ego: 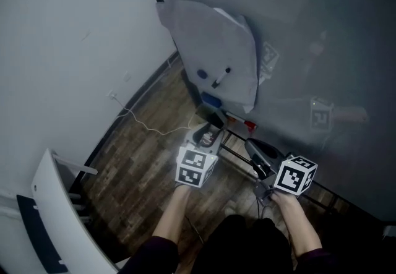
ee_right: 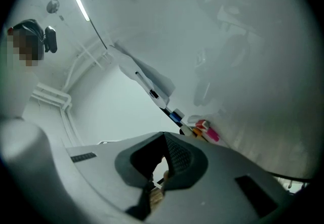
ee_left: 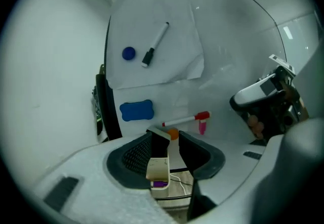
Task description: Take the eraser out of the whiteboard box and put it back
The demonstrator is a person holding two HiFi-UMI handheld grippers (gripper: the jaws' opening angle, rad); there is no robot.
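On the large pale whiteboard (ee_left: 243, 41), our left gripper (ee_left: 170, 141) is spread, with the small cream plastic box (ee_left: 158, 169) showing between its jaws. Our right gripper (ee_right: 163, 139) is pressed together, empty. The blue bone-shaped eraser (ee_left: 136, 110) clings to the board, outside the box, so we judge only the return remains.
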